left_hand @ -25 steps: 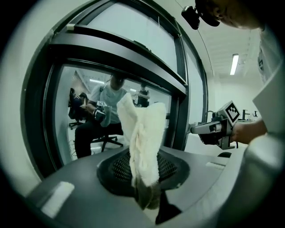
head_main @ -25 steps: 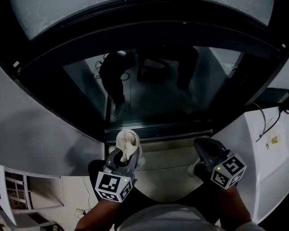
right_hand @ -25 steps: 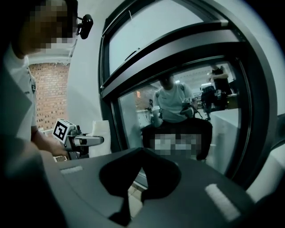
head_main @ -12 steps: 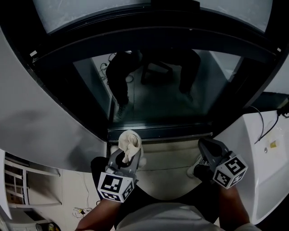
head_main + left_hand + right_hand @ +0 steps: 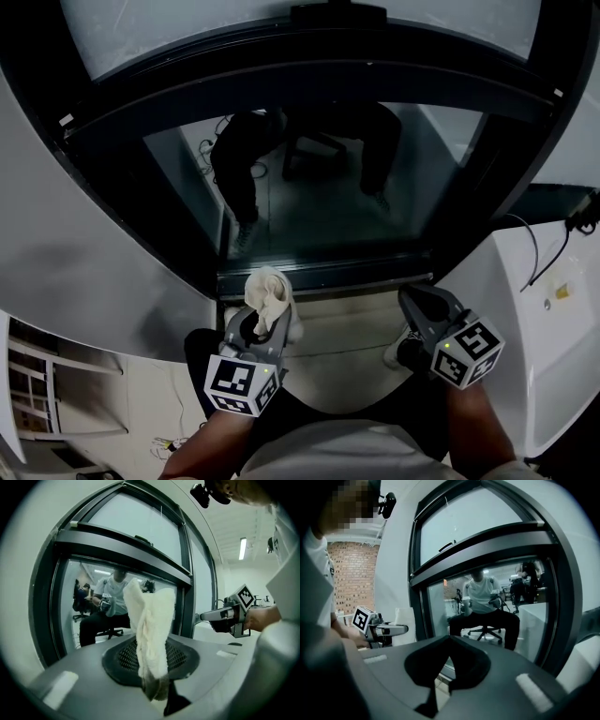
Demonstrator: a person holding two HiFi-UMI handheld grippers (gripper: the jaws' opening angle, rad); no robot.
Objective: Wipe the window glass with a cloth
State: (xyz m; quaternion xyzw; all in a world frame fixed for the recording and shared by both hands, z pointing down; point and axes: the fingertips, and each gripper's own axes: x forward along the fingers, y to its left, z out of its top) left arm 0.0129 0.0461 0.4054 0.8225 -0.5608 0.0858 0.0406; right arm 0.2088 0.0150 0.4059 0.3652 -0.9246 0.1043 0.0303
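The window glass (image 5: 319, 187) fills the middle of the head view, inside a dark frame (image 5: 328, 270). My left gripper (image 5: 262, 321) is held low in front of the frame's bottom rail, shut on a cream cloth (image 5: 267, 295) that stands up out of its jaws. In the left gripper view the cloth (image 5: 150, 630) rises in front of the glass (image 5: 93, 606), apart from it. My right gripper (image 5: 419, 307) hangs to the right at about the same height, jaws together with nothing in them. It faces the glass (image 5: 487, 602).
A white ledge (image 5: 553, 319) with black cables lies at the right and a pale grey wall panel (image 5: 84, 272) at the left. Through the glass a seated person on an office chair (image 5: 485, 597) shows. Beige floor (image 5: 347, 337) lies under the grippers.
The head view has shifted slightly. Both grippers stay at about the same places, and the cloth remains pinched in the left one.
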